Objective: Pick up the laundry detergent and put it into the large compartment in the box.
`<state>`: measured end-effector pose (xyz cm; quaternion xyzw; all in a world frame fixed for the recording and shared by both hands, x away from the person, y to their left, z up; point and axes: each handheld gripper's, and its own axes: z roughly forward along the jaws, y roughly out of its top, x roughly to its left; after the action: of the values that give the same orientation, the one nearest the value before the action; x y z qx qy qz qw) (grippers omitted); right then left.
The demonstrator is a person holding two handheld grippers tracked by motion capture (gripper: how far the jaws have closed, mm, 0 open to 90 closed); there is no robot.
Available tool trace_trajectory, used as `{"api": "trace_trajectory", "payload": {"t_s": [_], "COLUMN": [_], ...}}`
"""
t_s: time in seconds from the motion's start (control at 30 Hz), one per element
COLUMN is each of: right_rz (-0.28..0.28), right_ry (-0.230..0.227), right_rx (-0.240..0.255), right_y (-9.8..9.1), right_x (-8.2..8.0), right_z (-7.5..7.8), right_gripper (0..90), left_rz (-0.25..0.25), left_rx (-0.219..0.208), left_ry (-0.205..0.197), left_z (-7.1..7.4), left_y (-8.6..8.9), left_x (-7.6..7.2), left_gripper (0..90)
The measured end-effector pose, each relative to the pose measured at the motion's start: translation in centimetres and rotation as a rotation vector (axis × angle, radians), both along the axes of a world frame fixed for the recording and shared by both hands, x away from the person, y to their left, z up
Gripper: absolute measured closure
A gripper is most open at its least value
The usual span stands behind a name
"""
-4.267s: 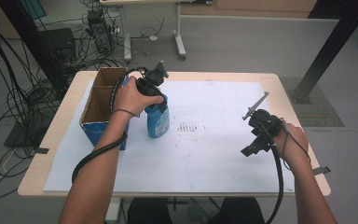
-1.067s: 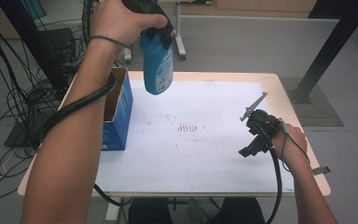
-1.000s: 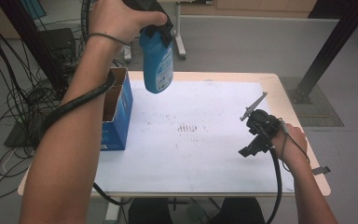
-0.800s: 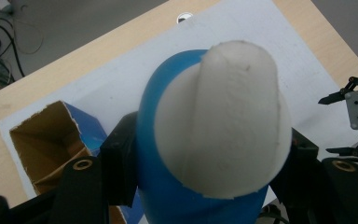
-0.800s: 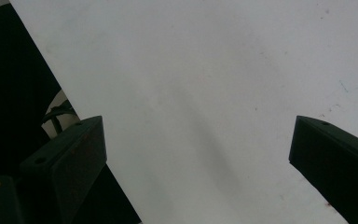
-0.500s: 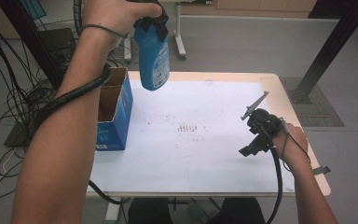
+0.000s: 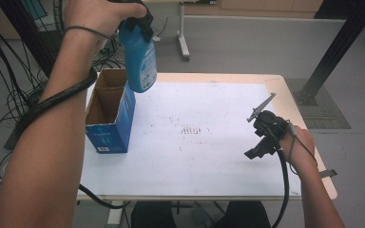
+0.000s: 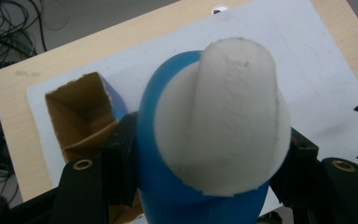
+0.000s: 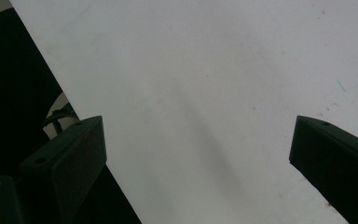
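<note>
A blue bottle (image 7: 140, 59) hangs in the air above the far left of the table, over the right edge of an open blue cardboard box (image 7: 108, 116). My left gripper (image 7: 139, 24) is shut on the bottle's upper part. In the left gripper view the bottle's white end (image 8: 221, 126) faces the camera between my left gripper's (image 8: 209, 161) black jaws, with the box's brown opening (image 8: 79, 116) below and to the left. My right gripper (image 7: 258, 147) rests on the white sheet at the right. Its jaws stand wide apart with nothing between them, as the right gripper view (image 9: 200, 154) shows.
A white sheet (image 7: 204, 156) covers most of the wooden table (image 7: 309, 137), with faint dark marks (image 7: 192, 129) near its middle. Cables (image 7: 9, 95) lie on the floor at the left. A table leg (image 7: 184, 33) and a dark post (image 7: 337, 52) stand behind.
My left hand has carried the blue bottle leftward, from over the white sheet to over the box's right edge. The right gripper has stayed where it was.
</note>
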<state>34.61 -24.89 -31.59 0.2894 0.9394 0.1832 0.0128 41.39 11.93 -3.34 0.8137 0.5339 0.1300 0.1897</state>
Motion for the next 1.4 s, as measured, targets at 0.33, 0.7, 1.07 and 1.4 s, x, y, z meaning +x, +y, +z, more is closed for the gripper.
{"api": "trace_trajectory", "payload": {"t_s": [0.33,0.7,1.07,1.4], "right_rz": [-0.002,-0.004,-0.001,-0.003], "right_ry": [0.003,0.013,0.011,0.015], "right_rx": [0.003,0.002,0.000,0.004], "right_y": [-0.3,-0.1,0.0,0.1], "right_x": [0.1,0.3,0.4,0.4], "right_z": [-0.1,-0.3,-0.4,-0.5], "right_gripper": [3.7,3.6,3.6,3.6], "left_rz": [0.141,0.288,0.344,0.357], "left_rx": [-0.006,0.009,-0.002,-0.006], "left_ry": [-0.007,-0.026,-0.025,-0.008], "left_z": [-0.3,-0.3,-1.1,-2.7], "left_y": [4.4,8.7,10.3,10.9], "left_x": [0.2,0.4,0.5,0.8], "left_gripper": [37.8,37.8,37.8,37.8]}}
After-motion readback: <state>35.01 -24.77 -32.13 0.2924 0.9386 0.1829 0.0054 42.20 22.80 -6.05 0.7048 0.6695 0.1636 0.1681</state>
